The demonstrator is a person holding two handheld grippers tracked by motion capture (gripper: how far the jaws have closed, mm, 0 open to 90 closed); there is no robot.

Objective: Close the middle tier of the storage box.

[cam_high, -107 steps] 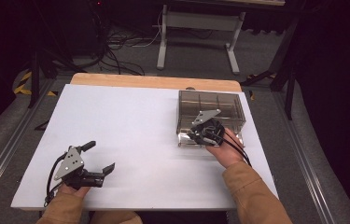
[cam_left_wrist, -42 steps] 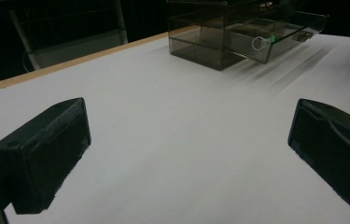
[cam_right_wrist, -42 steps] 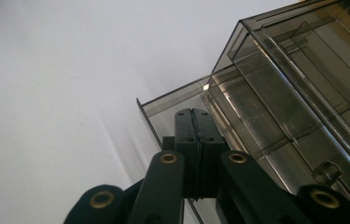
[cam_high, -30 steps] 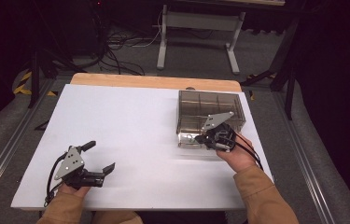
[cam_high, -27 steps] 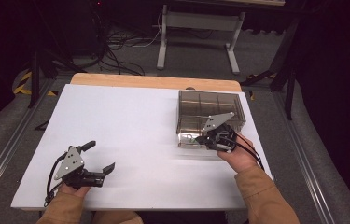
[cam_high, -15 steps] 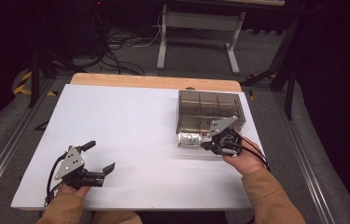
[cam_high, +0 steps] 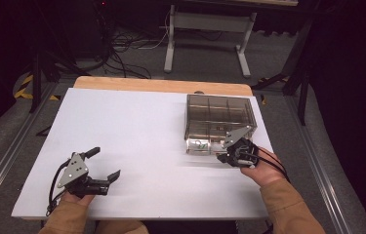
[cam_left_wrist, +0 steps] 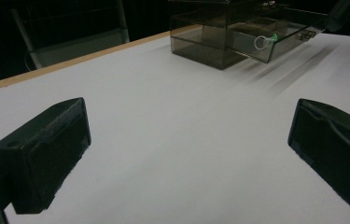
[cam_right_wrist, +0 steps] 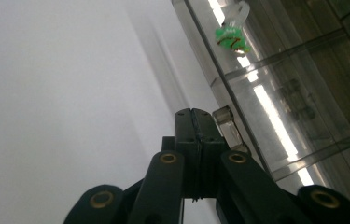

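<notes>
Smoky plastic box (cam_high: 219,122) beside closed, empty right tool (cam_high: 225,157); left tool (cam_high: 106,165) wide open, empty.

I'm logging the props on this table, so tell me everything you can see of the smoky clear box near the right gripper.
The clear box looks like smoke-tinted transparent plastic, rectangular, with inner walls splitting it into compartments. It stands flat on the white table toward the far right side. A shallow drawer or tray sticks out at its near side, holding a small green piece with a clear ring. A small clear latch or tab juts from that front edge, right beside the shut jaws of the right gripper; whether they touch is unclear.
</notes>
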